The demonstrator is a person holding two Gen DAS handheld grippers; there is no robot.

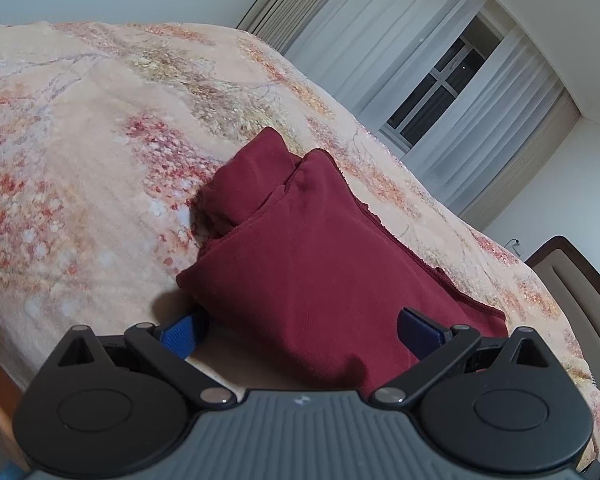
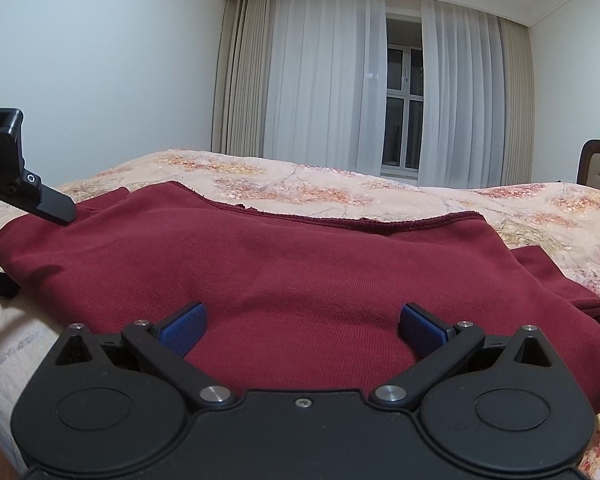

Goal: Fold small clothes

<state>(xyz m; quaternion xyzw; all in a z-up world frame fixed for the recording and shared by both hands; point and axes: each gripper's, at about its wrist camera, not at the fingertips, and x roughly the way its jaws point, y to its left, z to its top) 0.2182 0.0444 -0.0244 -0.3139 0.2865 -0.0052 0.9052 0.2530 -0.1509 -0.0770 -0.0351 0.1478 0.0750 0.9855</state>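
A bed (image 2: 380, 196) is seen in both views, covered with a peach blanket (image 1: 100, 140) printed with red and orange blossom branches; the pile looks soft and a bit fuzzy. Behind it, plain white walls are seen, plus sheer white curtains (image 2: 324, 80) with beige drapes at the sides, parted over a dark window (image 2: 404, 92). A brown padded headboard (image 2: 598, 162) is caught at the right edge.

The top (image 2: 284, 276), a dark red knit with a fine ribbed weave, is laid on the blanket near the bed's front edge. It's partly folded: in the left wrist view a sleeve or flap is seen doubled over at the far end, with a lumpy ridge where layers stack. A stitched hem runs along the far side, slightly frayed or wavy in spots.

The right gripper (image 2: 302, 326) is held low over the near edge of the cloth, blue-padded fingers (image 2: 184, 326) spread wide, nothing pinched. The left gripper (image 1: 300, 330) is likewise spread wide at the garment's left end, with the cloth lying between its fingers but not clamped. In the right wrist view it pokes in from the left, one black finger over the fabric and one blue pad beside the edge.

Nothing else is seen on the bed.
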